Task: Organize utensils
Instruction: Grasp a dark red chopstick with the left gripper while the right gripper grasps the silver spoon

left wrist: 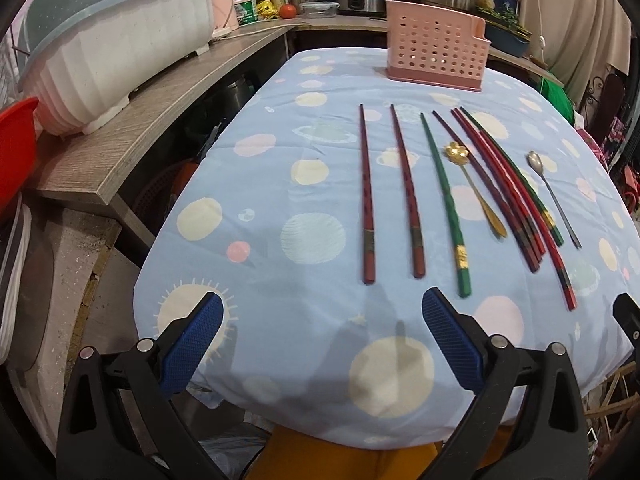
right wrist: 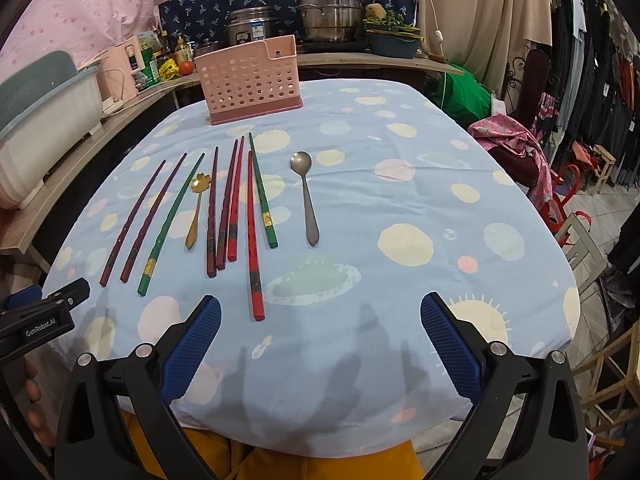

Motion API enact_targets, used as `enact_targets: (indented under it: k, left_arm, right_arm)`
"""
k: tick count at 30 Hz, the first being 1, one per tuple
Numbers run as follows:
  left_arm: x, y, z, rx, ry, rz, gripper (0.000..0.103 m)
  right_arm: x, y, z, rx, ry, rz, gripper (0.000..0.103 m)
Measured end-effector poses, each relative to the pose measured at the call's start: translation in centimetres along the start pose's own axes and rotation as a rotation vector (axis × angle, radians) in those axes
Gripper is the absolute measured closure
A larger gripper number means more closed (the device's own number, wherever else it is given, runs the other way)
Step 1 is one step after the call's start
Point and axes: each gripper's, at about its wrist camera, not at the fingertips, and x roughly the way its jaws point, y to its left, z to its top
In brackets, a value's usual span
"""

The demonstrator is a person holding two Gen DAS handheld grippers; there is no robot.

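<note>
A pink perforated utensil holder (left wrist: 436,54) (right wrist: 252,82) stands at the table's far end. Several red, maroon and green chopsticks (left wrist: 404,196) (right wrist: 224,208) lie side by side pointing at it. Among them lies a gold flower-headed spoon (left wrist: 476,192) (right wrist: 196,210), and to their right a silver spoon (left wrist: 552,196) (right wrist: 306,196). My left gripper (left wrist: 322,304) hangs open above the table's near edge, short of the two leftmost maroon chopsticks. The right gripper (right wrist: 320,304) is open too, just behind the end of the longest red chopstick (right wrist: 254,248). Nothing is held.
A blue dotted cloth (right wrist: 400,220) covers the table. A wooden shelf (left wrist: 132,132) on the left carries a white dish rack (left wrist: 108,48) and a red bowl (left wrist: 16,148). Pots and bottles line the back counter (right wrist: 320,12). Clothes and stools stand at the right (right wrist: 592,120).
</note>
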Motion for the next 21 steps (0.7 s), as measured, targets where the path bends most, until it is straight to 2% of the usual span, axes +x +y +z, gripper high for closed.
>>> enact_targets:
  k: [5, 8, 13, 15, 17, 18, 19, 21]
  left_arm:
    - [1.5, 0.3, 0.6, 0.002, 0.022, -0.021, 0.023]
    - [2.4, 0.3, 1.1, 0.006, 0.024, -0.030, 0.027]
    - [3.7, -0.1, 1.8, 0.013, 0.036, -0.053, 0.040]
    - [4.2, -0.1, 2.0, 0.011, 0.051, -0.073, 0.053]
    - [4.5, -0.2, 2.1, 0.009, 0.059, -0.088, 0.060]
    - [4.5, -0.2, 2.1, 0.013, 0.053, -0.095, 0.071]
    - [4.4, -0.3, 2.2, 0.021, 0.052, -0.101, 0.075]
    - [4.6, -0.4, 2.4, 0.023, 0.055, -0.126, 0.093]
  right_arm:
    - [0.6, 0.1, 0.8, -0.001, -0.009, 0.001, 0.007]
    - [0.8, 0.2, 1.0, -0.002, -0.007, 0.003, 0.007]
    - [1.4, 0.4, 1.4, -0.004, -0.006, 0.009, 0.007]
    - [1.9, 0.4, 1.8, -0.006, -0.007, 0.012, 0.007]
    - [2.3, 0.3, 2.2, -0.008, -0.014, 0.010, 0.007]
    - [2.5, 0.2, 2.5, -0.007, -0.021, 0.011, 0.008]
    - [2.7, 0.1, 2.8, -0.006, -0.026, 0.013, 0.011]
    - [3.3, -0.2, 3.4, -0.004, -0.026, 0.016, 0.017]
